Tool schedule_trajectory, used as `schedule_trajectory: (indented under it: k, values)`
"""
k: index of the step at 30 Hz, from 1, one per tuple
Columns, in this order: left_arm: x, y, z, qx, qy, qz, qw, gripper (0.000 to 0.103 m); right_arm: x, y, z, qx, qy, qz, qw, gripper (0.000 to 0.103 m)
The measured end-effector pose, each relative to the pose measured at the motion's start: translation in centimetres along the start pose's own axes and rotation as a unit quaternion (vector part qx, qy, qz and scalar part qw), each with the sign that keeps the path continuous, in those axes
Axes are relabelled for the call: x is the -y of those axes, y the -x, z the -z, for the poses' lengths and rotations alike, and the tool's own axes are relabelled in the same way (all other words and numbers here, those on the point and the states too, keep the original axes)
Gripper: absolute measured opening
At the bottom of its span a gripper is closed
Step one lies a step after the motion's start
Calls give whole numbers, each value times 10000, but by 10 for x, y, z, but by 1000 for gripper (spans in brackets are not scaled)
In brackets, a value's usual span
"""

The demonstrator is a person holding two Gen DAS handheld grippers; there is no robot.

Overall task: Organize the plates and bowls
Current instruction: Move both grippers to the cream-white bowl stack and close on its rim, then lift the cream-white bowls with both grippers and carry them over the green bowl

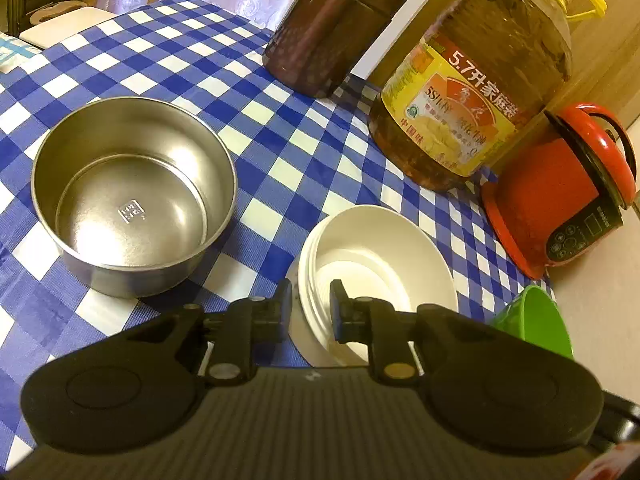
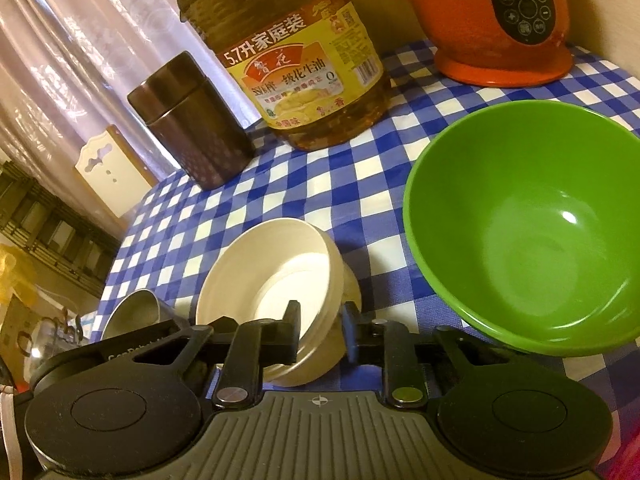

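Left tool (image 1: 310,304) and right tool (image 2: 320,320) pinching white bowl stack (image 1: 372,264) rims, green bowl (image 2: 532,232) just beside.

Left gripper (image 1: 310,300): both black fingers extend forward, one finger outside and one inside the near rim of a stack of white bowls (image 1: 380,272), closed on that rim. Right gripper (image 2: 320,320): fingers likewise straddle the same stack's rim from the opposite side, the wall pinched between them, the stack tilted.
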State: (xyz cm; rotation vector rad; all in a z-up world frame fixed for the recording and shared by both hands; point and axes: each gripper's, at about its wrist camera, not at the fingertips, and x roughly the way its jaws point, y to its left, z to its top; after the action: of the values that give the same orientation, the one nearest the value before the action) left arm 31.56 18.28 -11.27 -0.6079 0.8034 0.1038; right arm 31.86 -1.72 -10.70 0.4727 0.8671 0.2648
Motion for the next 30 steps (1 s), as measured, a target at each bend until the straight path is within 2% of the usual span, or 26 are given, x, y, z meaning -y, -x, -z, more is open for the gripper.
schedule_trajectory:
  k: [12, 20, 30]
  values:
    - [2, 20, 14, -127, -169, -196, 9996, 12, 1, 12, 7, -51, 40, 47, 10000, 13]
    - [11, 37, 27, -237, -321, -271, 9988, 12, 3, 31, 14, -108, 42, 96, 9999, 12]
    - [20, 77, 51, -234, -371, -268, 9987, 12, 9, 71, 30, -243, -41, 145, 9996, 11]
